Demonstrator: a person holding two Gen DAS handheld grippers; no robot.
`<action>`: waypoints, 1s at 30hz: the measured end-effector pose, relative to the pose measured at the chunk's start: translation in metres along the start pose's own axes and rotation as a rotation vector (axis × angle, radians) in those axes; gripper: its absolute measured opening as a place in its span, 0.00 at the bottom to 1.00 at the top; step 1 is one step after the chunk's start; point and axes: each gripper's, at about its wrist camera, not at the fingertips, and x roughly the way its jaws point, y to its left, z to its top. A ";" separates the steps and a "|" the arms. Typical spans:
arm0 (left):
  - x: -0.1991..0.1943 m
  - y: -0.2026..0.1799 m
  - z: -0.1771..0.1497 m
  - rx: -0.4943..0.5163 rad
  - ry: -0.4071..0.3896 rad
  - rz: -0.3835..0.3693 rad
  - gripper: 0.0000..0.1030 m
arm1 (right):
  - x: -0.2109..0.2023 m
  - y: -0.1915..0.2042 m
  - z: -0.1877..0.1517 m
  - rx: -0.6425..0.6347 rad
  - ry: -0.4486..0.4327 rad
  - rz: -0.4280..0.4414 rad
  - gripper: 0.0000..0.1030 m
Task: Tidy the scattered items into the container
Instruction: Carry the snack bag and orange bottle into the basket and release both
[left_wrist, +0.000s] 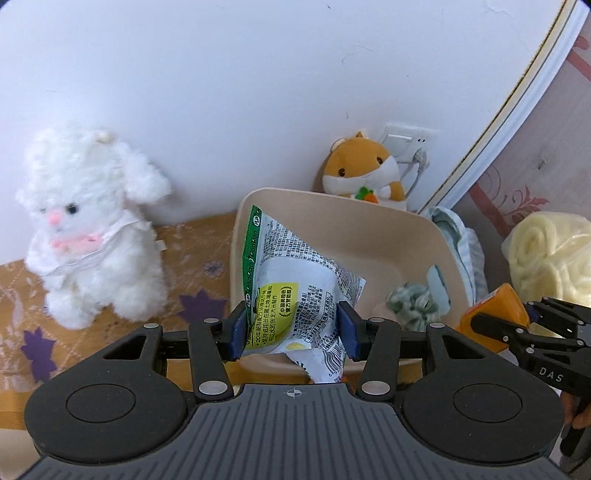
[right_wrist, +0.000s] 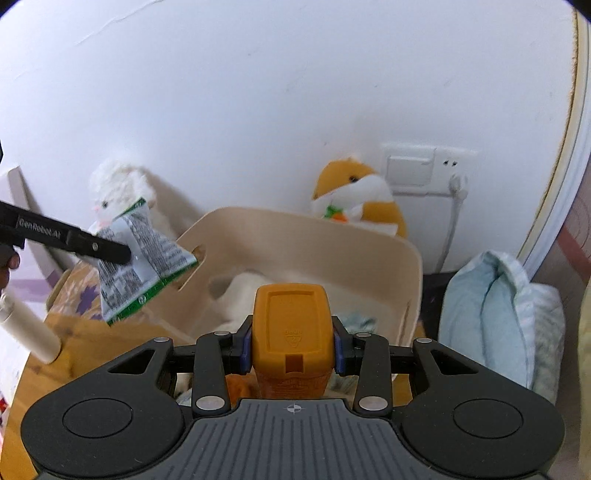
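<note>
White wall is seen behind a patterned orange tabletop (left_wrist: 192, 258), where the beige container (left_wrist: 369, 236) stands beside two plush toys. A green-and-white packet (left_wrist: 295, 291) is clamped in the left gripper (left_wrist: 293, 328), an orange bottle (right_wrist: 293, 325) in the right gripper (right_wrist: 293, 354); both are held at the container's near rim, presumably for dropping in

White letters "DAS" stand on the black right gripper (left_wrist: 532, 325) at the right edge. "GenRobot.AI" runs along the black left gripper (right_wrist: 127, 254) at far left. The crinkled green-and-white printed foil packet (left_wrist: 295, 291) carries dense Chinese print, too small to read. The orange plastic bottle's cap (right_wrist: 293, 325) bears an embossed triangle sign, its number unclear.
</note>
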 end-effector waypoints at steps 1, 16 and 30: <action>0.004 -0.004 0.002 -0.001 0.002 0.004 0.49 | 0.002 -0.003 0.004 0.001 -0.005 -0.011 0.35; 0.088 -0.043 0.002 0.014 0.118 0.087 0.50 | 0.071 -0.039 0.013 0.104 0.070 -0.129 0.35; 0.098 -0.055 -0.012 0.089 0.179 0.091 0.75 | 0.091 -0.034 0.000 0.012 0.123 -0.174 0.71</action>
